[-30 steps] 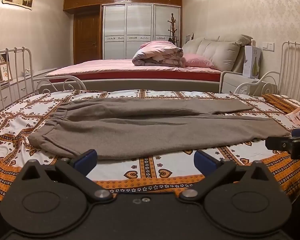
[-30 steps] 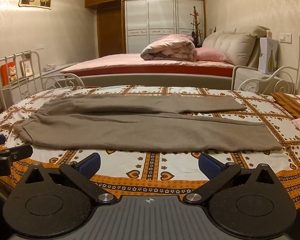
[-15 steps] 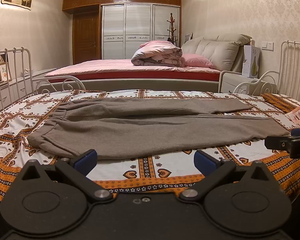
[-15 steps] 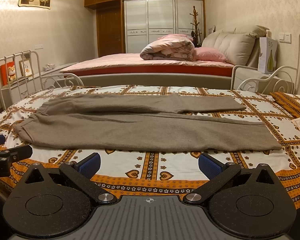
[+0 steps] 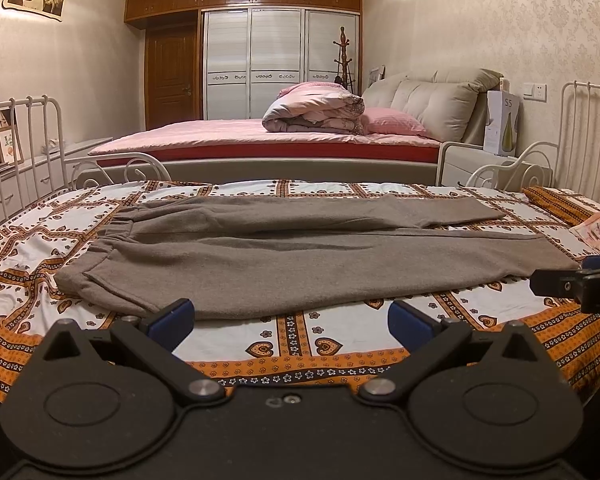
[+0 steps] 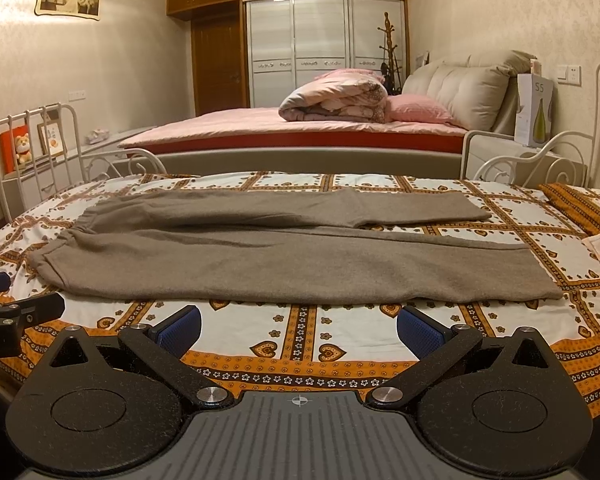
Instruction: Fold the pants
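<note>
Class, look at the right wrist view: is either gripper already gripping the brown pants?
No: the pants lie flat on the bedspread, with the right gripper open short of them.

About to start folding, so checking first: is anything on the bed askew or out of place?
Nothing much stands out. The brown pants lie flat on the patterned bedspread, waistband to the left, legs slightly splayed with a small gap at the cuffs. Both the left gripper and the right gripper are open, short of the fabric.
</note>
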### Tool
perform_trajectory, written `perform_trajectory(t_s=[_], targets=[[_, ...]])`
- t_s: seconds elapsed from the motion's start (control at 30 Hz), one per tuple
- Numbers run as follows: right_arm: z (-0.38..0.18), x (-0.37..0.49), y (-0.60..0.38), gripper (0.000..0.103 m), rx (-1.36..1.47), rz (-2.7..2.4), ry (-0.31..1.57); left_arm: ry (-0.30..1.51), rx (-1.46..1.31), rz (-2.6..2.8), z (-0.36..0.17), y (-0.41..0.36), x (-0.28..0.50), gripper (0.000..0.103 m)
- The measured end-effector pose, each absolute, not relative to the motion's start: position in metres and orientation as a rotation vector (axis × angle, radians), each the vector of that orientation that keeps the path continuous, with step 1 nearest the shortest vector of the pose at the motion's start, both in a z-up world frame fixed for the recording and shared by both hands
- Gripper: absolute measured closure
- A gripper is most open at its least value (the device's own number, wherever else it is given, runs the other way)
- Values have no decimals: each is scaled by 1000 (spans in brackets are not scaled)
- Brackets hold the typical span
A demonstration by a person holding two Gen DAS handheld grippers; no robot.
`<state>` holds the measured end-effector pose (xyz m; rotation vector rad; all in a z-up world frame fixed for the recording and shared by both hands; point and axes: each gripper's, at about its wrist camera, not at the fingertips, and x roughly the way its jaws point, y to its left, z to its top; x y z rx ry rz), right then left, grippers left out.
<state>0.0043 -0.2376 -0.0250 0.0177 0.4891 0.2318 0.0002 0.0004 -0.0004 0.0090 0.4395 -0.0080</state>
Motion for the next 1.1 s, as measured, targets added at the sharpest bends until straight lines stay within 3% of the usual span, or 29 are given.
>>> perform_trajectory(t_s=[1.1], targets=[[-25, 5, -238, 0, 19, 232, 493, 440, 14, -10, 0, 0, 1, 6]])
